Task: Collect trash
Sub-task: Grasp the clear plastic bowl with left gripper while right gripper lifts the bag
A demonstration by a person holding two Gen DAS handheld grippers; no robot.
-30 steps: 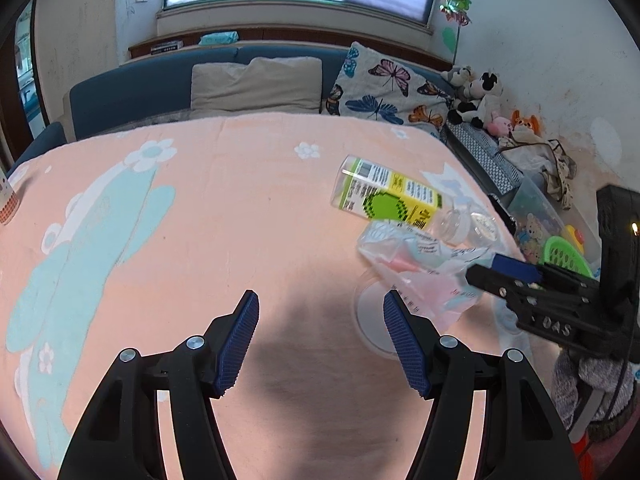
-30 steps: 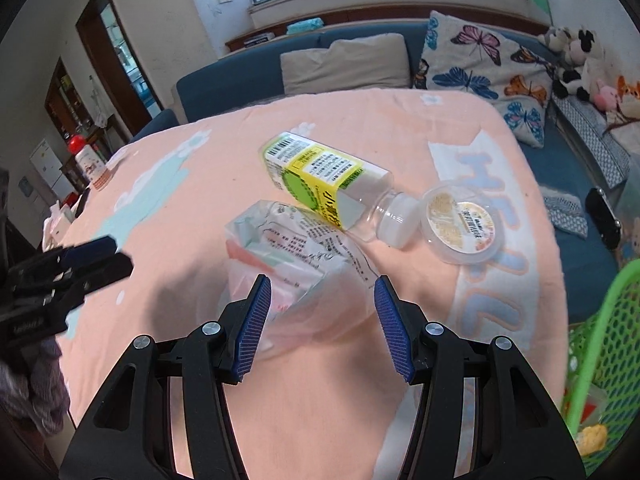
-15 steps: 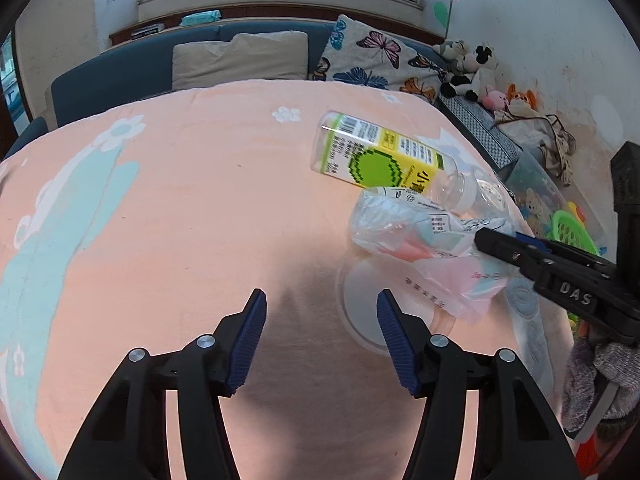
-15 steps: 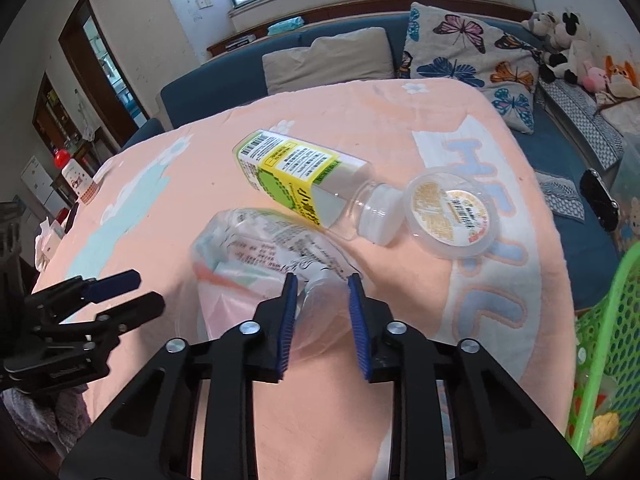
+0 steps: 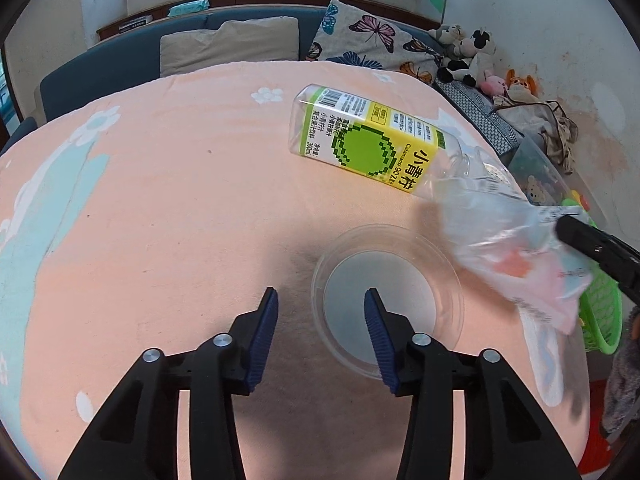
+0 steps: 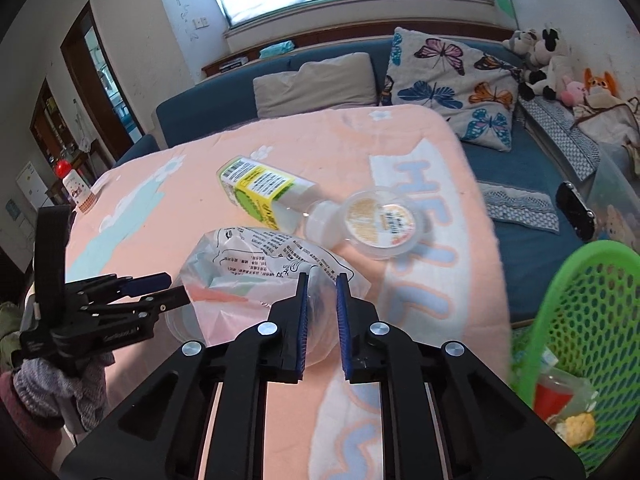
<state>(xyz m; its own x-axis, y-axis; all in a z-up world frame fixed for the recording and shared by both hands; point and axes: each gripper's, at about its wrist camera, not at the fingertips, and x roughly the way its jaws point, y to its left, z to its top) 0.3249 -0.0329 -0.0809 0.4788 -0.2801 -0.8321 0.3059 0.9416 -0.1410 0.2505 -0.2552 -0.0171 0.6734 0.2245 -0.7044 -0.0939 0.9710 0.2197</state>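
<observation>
right tool (image 6: pixel 322 312) clenched on plastic bag (image 6: pixel 256 276), lifting it for the green basket (image 6: pixel 580 320) | left tool (image 5: pixel 320 332) closing, ungripped, astride clear lid (image 5: pixel 388 300) rim

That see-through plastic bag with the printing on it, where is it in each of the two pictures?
Left wrist view: the plastic bag hangs at the right edge, pinched by the right gripper.
Right wrist view: it sits low in the centre, bunched between that gripper's shut jaws.
Shared landmark: the yellow-and-green bottle lying just beyond the bag.
</observation>
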